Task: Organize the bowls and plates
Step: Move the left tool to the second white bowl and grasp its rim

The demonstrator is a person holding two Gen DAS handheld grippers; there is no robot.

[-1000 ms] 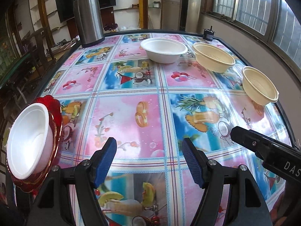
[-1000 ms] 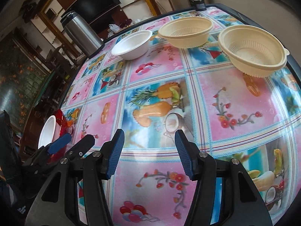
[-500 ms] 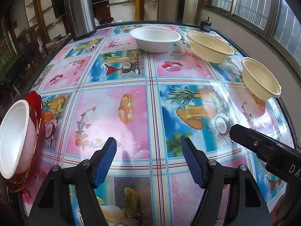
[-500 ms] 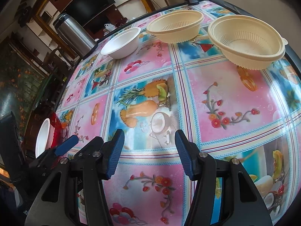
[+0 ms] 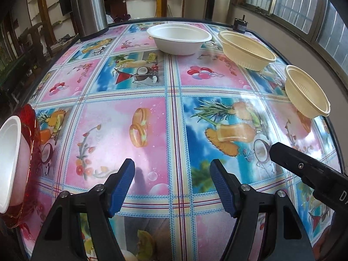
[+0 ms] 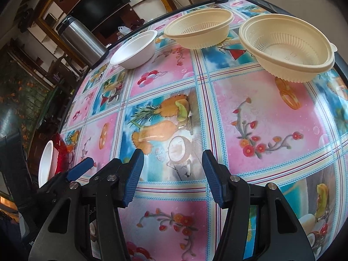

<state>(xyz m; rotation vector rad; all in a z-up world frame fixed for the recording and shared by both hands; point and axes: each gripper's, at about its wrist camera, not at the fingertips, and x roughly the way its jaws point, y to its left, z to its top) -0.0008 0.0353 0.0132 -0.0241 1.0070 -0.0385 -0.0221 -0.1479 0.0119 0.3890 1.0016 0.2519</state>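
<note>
A white bowl (image 5: 8, 163) sits in a red plate (image 5: 32, 152) at the table's left edge, also seen as white bowl (image 6: 46, 163) on red plate (image 6: 61, 152) in the right wrist view. A second white bowl (image 5: 179, 38) (image 6: 134, 50) stands far across. Two cream ribbed bowls stand at the right: the farther cream bowl (image 5: 246, 51) (image 6: 199, 29) and the nearer cream bowl (image 5: 306, 91) (image 6: 287, 47). My left gripper (image 5: 171, 169) hangs open over bare tablecloth. My right gripper (image 6: 173, 161) is open too, with nothing between its blue pads (image 6: 133, 176).
A steel thermos jug (image 5: 88, 6) (image 6: 80, 42) stands at the far left corner. A small dark object (image 5: 240, 25) sits at the far edge. The flowered tablecloth (image 5: 152, 113) covers the table; windows line the right wall, chairs stand on the left.
Both grippers have sunk slightly toward the table and drifted forward; the red plate with its bowl slid toward the left edge of the left wrist view. Jaws have not changed.
</note>
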